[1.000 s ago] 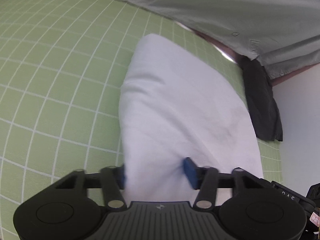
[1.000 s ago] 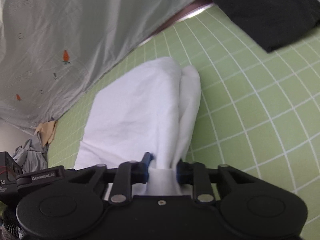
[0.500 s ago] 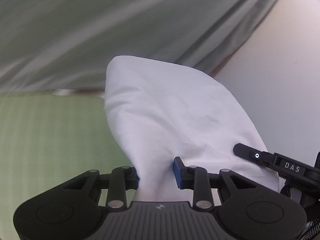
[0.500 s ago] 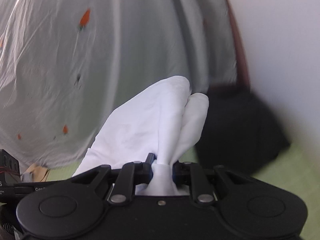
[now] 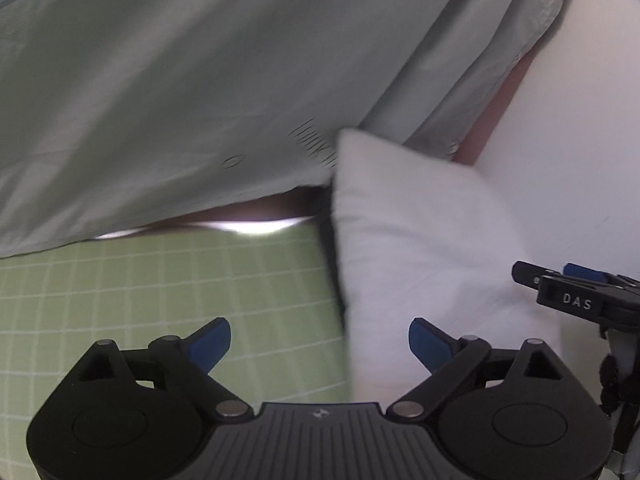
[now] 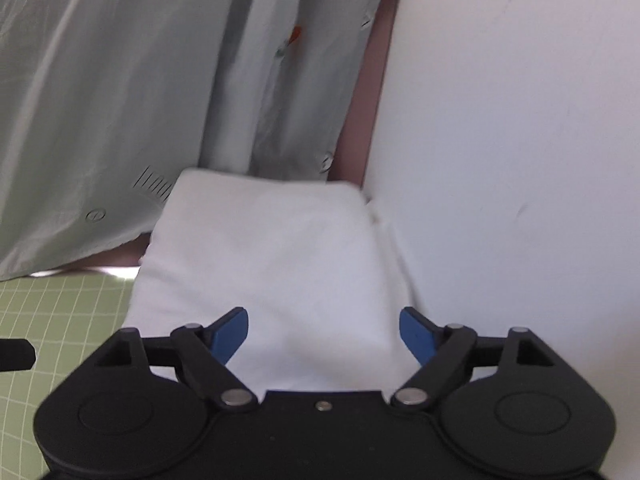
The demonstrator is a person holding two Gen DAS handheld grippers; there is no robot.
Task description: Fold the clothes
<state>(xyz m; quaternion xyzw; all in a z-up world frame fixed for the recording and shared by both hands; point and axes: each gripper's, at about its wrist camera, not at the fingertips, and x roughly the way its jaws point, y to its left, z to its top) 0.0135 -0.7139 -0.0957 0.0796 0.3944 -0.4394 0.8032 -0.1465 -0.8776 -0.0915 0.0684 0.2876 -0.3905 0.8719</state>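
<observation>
Green gridded bench [image 5: 160, 280] meets a white wall. Folded white garment [image 6: 272, 264] lies at the bench's 3 o'clock corner. Left tongs [image 5: 320, 340] and right tongs [image 6: 322, 332] are opening, gripping nothing. Cloth appears light, soft, limp; grasp the near folded edge.

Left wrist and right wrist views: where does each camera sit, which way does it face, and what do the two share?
Left wrist: on the left gripper, looking forward and down past its opening blue fingers at the green grid mat; the right gripper shows at the right edge.
Right wrist: on the right gripper, looking over the folded white garment toward the white wall; jaws opening, pads off the cloth.
Shared: garment, mat, grey curtain.
</observation>
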